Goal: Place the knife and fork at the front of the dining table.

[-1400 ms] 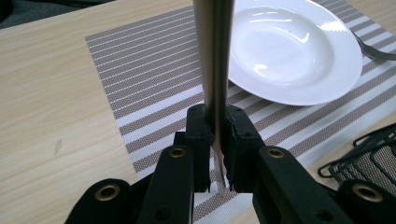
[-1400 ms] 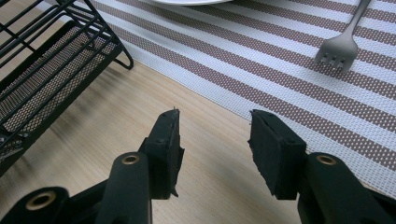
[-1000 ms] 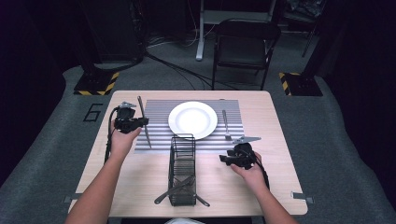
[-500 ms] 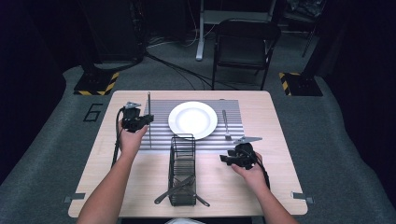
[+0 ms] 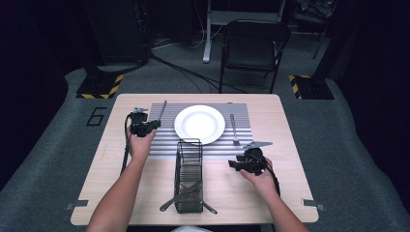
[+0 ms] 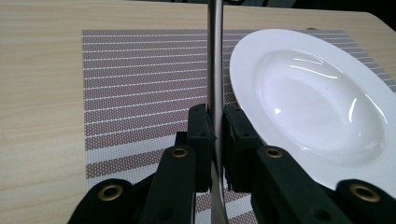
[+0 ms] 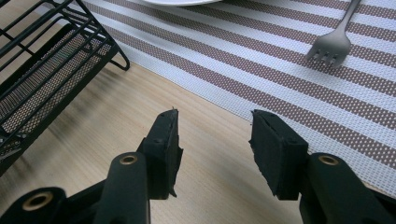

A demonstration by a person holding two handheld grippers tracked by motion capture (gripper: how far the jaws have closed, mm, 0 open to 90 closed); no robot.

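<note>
In the high view the left claw (image 5: 153,123) sits left of centre, over the left part of the striped placemat (image 5: 164,145), pinching a slim metal knife (image 5: 162,110) that points toward the top of the frame, just beside the white plate (image 5: 199,124). The left gripper view shows its jaws pressed on the knife (image 6: 215,56), which runs straight up the middle of the frame, with the plate (image 6: 322,102) at right. The right claw (image 5: 235,164) rests at lower right of centre on the table (image 5: 285,140), jaws spread with nothing between them. A fork (image 5: 233,129) lies on the placemat right of the plate; it appears at upper right of the right gripper view (image 7: 334,39). A black wire basket (image 5: 189,176) stands at bottom centre, holding cutlery.
</note>
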